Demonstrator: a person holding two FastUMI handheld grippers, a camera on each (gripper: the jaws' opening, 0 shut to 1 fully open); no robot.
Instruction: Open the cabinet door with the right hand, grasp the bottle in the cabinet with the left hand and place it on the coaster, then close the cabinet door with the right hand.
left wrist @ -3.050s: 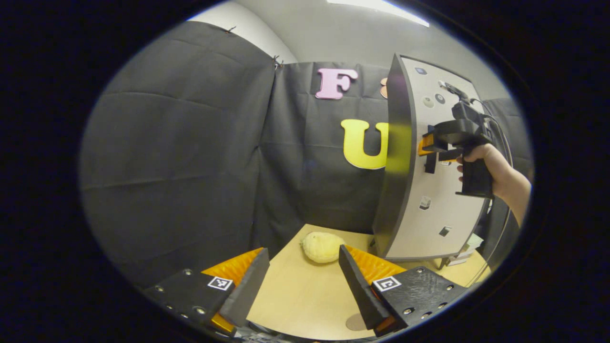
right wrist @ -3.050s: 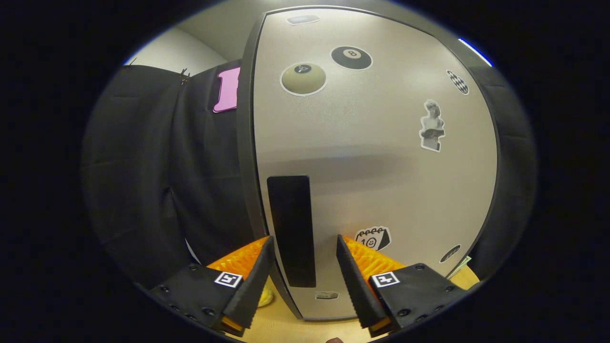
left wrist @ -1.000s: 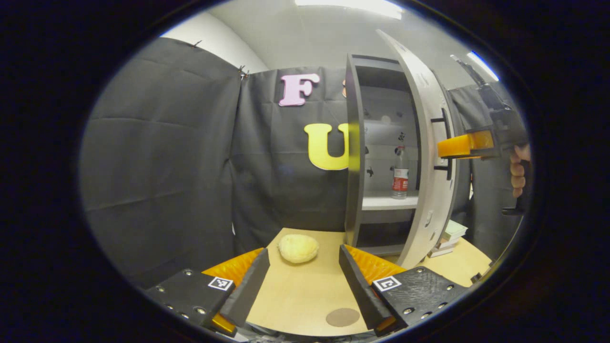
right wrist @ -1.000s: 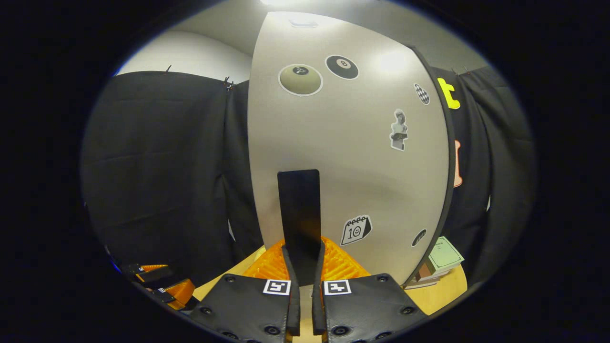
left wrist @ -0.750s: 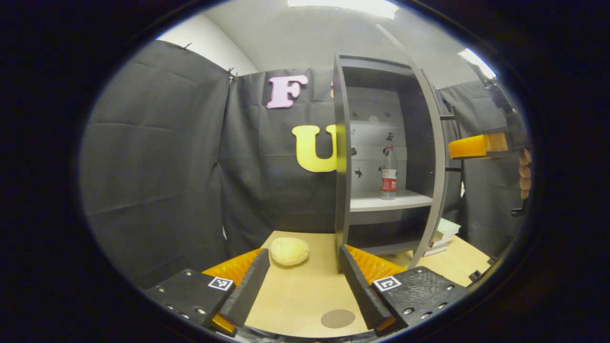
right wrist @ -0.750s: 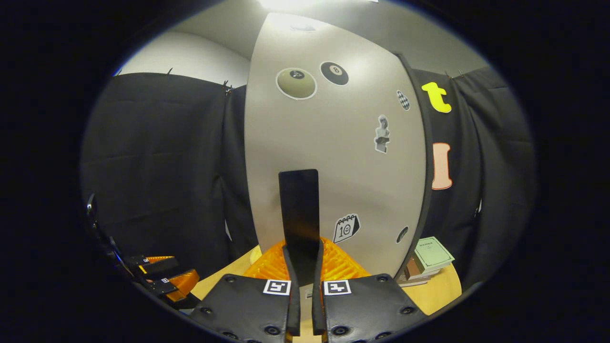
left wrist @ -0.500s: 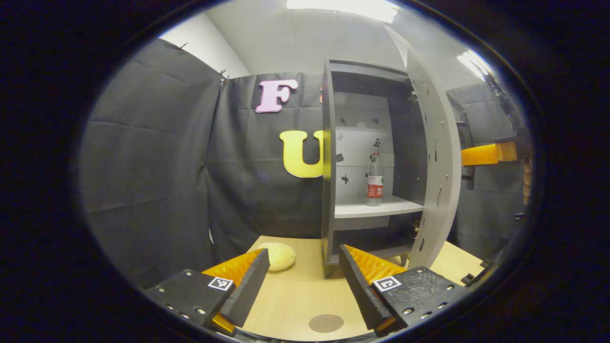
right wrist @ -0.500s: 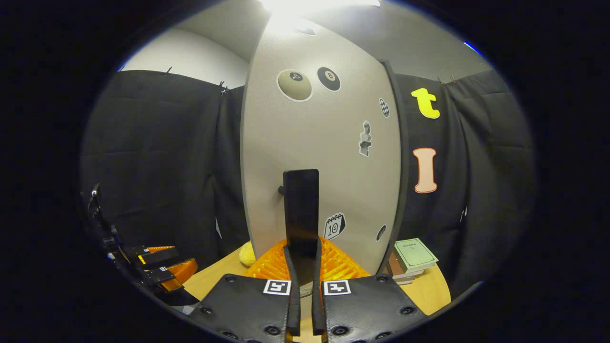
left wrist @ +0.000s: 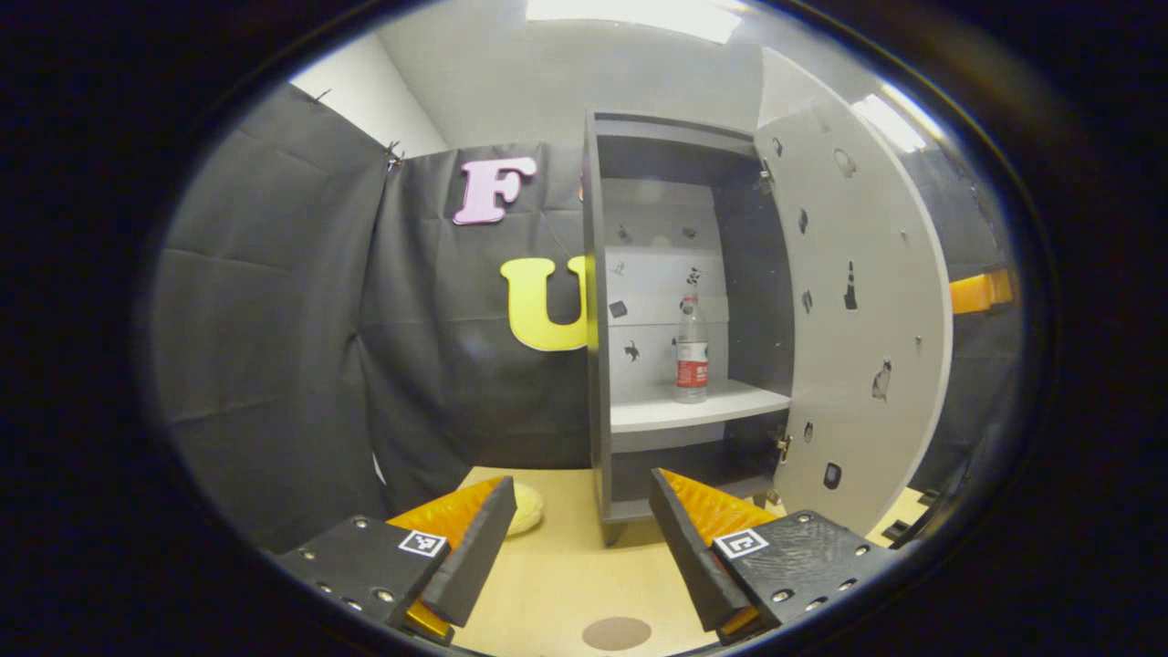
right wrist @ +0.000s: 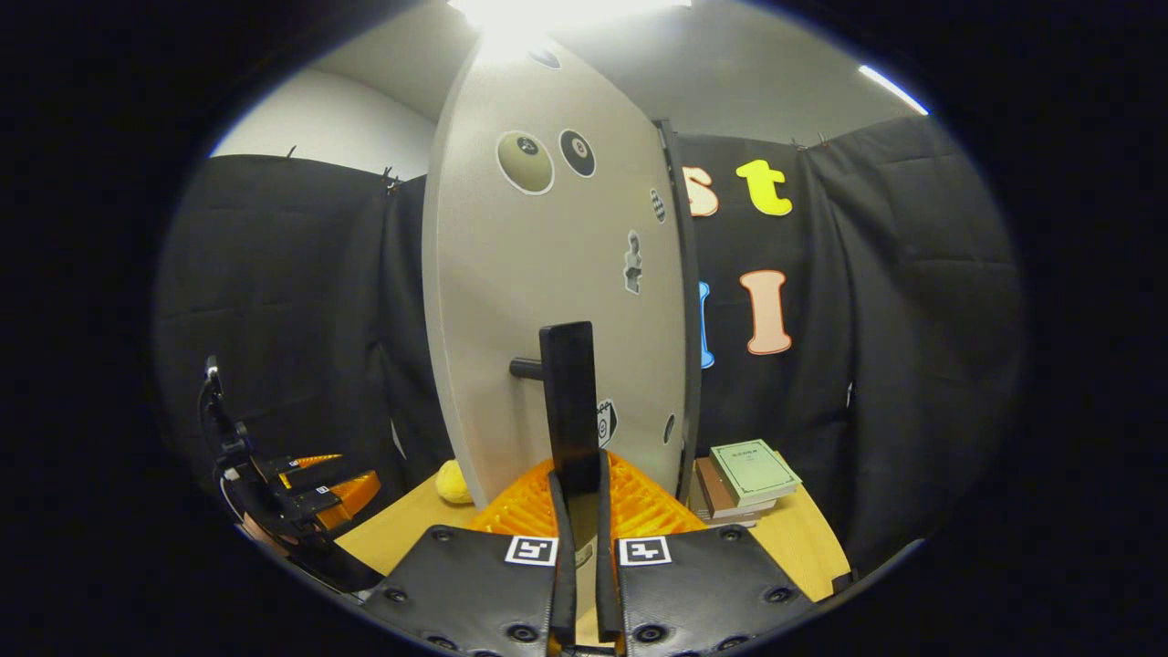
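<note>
One door [left wrist: 858,310], swung from shut to wide open, right gripper [right wrist: 578,511] jaws clamped on its handle [right wrist: 568,406]. Bottle [left wrist: 691,347] exposed, upright on cabinet shelf [left wrist: 693,406]. Left gripper [left wrist: 577,547] jaws wide, empty, over surface [left wrist: 566,584] near coaster [left wrist: 617,632]. Reach now possible.

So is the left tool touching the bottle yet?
Apart. In the left gripper view the left tool hangs open over the table, while the bottle stands far off on the cabinet shelf.

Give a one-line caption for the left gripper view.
Open left gripper faces the opened cabinet, bottle upright on its shelf.
</note>
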